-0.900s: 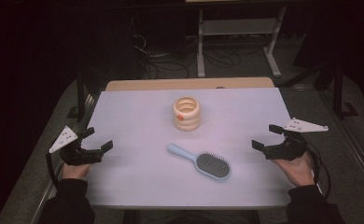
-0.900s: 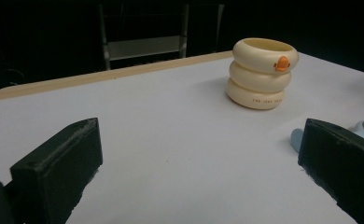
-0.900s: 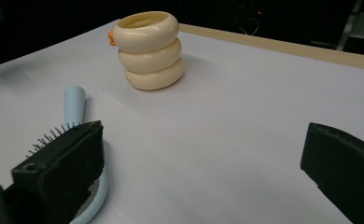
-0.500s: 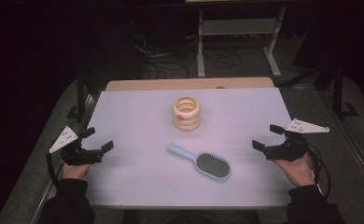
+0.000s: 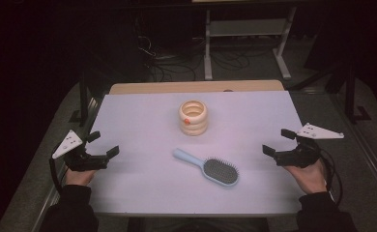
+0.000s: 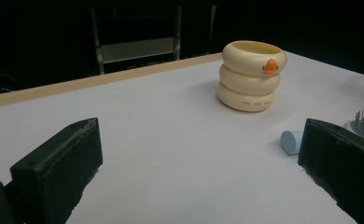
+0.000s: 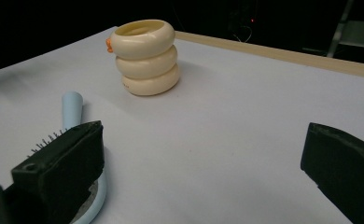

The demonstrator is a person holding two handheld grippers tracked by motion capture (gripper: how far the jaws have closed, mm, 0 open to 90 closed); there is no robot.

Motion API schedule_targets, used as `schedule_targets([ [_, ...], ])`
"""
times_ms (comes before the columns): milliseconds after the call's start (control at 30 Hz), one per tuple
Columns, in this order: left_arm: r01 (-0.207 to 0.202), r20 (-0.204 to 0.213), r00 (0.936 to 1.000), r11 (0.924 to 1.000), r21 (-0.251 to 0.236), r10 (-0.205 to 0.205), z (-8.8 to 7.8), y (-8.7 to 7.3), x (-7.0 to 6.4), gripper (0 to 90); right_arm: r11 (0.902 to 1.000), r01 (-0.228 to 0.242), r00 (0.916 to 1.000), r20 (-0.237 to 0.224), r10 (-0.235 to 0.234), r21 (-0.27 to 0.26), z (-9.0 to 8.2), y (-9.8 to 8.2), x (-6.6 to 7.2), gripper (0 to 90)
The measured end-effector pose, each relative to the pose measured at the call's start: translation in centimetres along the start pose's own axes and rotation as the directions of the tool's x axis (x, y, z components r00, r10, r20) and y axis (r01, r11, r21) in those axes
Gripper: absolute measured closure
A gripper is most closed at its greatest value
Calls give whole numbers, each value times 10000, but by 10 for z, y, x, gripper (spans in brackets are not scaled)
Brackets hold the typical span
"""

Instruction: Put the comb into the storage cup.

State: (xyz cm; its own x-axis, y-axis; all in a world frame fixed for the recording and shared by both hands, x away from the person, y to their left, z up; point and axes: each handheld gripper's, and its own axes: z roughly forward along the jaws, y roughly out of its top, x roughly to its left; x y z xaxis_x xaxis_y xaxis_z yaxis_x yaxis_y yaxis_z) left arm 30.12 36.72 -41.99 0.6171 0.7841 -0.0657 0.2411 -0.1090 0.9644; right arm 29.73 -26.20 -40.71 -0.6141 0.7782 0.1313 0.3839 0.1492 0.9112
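A cream cup (image 5: 193, 117) shaped like three stacked rings, with a small orange beak on its side, stands upright at the table's middle; the same cup (image 6: 251, 75) (image 7: 146, 57) rises ahead of both grippers' jaws. In front of it lies a light blue hairbrush (image 5: 209, 166), handle toward the cup, bristles up. My left gripper (image 5: 103, 145) rests at the table's left edge, open, nothing between its jaws. At the right edge my right gripper (image 5: 278, 142) is open too, its jaws bare. The brush handle end (image 6: 290, 141) (image 7: 72, 108) lies beyond one jaw in each gripper view.
The white tabletop (image 5: 143, 125) has a wooden strip (image 5: 196, 87) along its far edge. Behind the table stand a metal shelf frame (image 5: 247, 34) and cables on a dark floor.
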Motion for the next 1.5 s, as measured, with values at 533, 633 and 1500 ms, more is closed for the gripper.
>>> schedule_targets([
  [533,-807,900,9930,9959,401,769,14,32,-10,0,9996,-147,9999,-21,147,232,3,-3,-3,0],
  [633,-916,982,9914,9947,475,866,17,39,-11,0,9997,-137,9999,-31,138,210,3,-3,-3,0],
  [1500,-1518,1680,9769,9820,1125,1318,47,60,-18,0,9991,-85,10000,-7,85,404,6,-3,-4,0],
])
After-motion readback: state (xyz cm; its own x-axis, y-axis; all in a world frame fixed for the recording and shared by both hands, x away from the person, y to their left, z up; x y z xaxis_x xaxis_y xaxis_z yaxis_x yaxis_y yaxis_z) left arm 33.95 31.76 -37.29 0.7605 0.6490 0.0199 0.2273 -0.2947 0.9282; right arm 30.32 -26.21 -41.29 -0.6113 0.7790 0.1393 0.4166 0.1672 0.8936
